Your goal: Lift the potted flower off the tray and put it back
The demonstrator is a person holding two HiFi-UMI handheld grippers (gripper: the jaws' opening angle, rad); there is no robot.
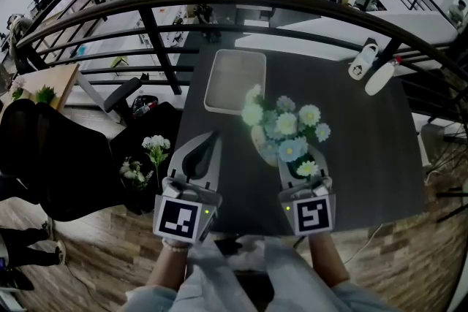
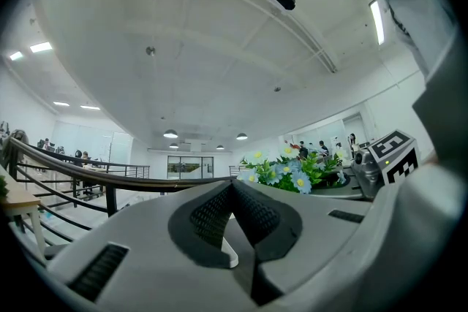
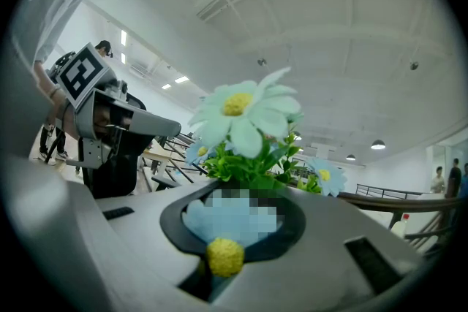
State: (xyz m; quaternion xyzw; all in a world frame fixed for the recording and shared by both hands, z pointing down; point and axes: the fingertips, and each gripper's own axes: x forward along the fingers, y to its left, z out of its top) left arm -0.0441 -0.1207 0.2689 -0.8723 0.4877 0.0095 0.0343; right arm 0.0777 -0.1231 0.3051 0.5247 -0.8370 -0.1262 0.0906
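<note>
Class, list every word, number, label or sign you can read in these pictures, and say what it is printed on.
No readable words or numbers in any view.
Left gripper, cube: black-and-white square marker, a pattern, no letters.
Right gripper, cube: the same kind of marker.
Potted flower: no tag or print shows.
White objects at far right: too small to read.
</note>
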